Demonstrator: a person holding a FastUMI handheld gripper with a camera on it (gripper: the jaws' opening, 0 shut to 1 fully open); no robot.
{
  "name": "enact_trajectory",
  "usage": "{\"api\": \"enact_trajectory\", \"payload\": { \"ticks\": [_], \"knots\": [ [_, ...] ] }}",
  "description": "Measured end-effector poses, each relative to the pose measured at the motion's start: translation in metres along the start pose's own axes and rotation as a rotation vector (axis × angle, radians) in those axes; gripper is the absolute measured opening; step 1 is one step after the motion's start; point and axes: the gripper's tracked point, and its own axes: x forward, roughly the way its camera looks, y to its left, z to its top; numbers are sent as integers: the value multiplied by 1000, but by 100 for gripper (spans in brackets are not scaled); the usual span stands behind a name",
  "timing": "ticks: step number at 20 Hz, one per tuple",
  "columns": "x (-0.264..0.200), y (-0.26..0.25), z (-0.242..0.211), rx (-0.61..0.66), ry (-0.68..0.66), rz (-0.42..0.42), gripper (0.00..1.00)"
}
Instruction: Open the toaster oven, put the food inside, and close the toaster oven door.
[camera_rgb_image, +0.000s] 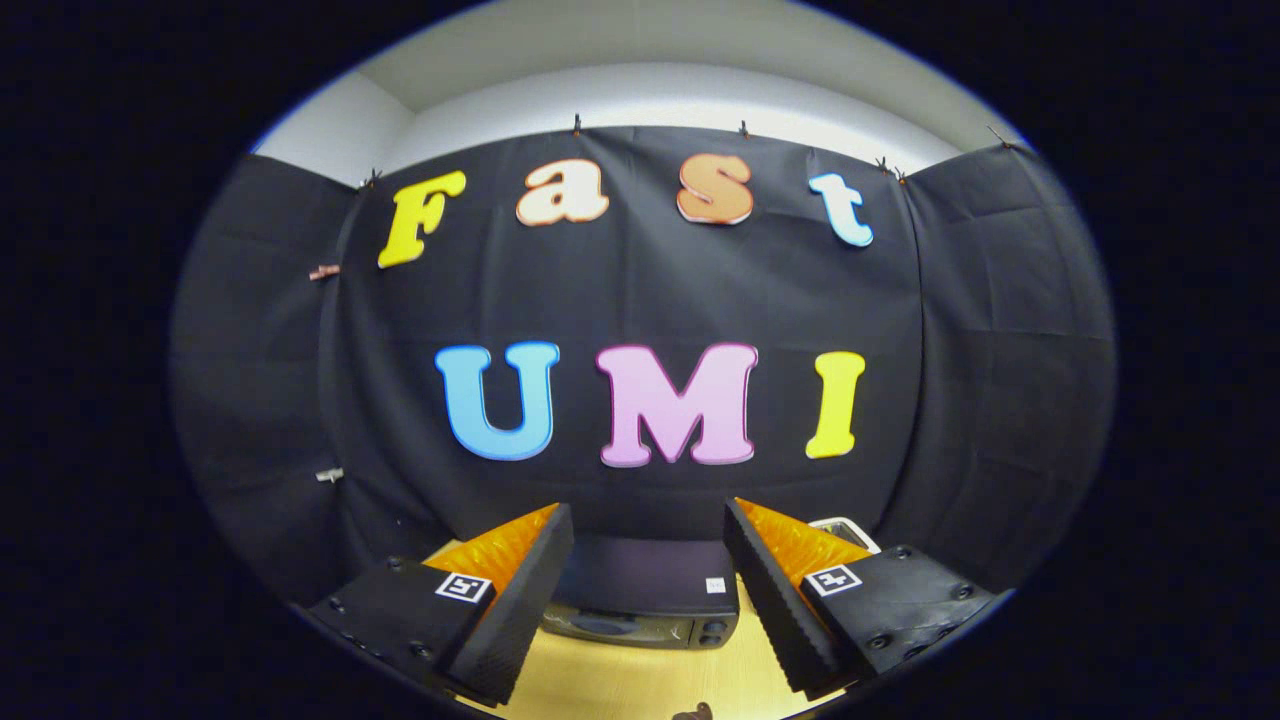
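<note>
sitting between the spread tongs (648, 590), just beyond: toaster oven (645, 592), untouched

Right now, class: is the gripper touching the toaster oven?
Apart. In the gripper view the gripper is open, its fingers spread wide, and the toaster oven sits beyond them on the wooden table, nothing pressing it.

The dark toaster oven (645, 595) has a matt top and glossy glass door; it sits on a smooth pale wooden table (640, 680). The gripper's (648, 520) spread fingers (520, 600) look ribbed and matt.
</note>
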Motion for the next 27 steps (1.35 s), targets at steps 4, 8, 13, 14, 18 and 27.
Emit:
{"api": "enact_trajectory", "payload": {
  "ticks": [4, 8, 13, 14, 18, 27],
  "knots": [
    [-12, -6, 68, -14, -157, 11, 97],
    [-31, 2, 104, -11, -236, 36, 97],
    [-67, 20, 122, 24, -326, 91, 96],
    [-69, 17, 120, 15, -326, 81, 97],
    [-66, 8, 127, -5, -358, 26, 97],
    [-60, 20, 129, -24, -378, 31, 97]
  ]
}}
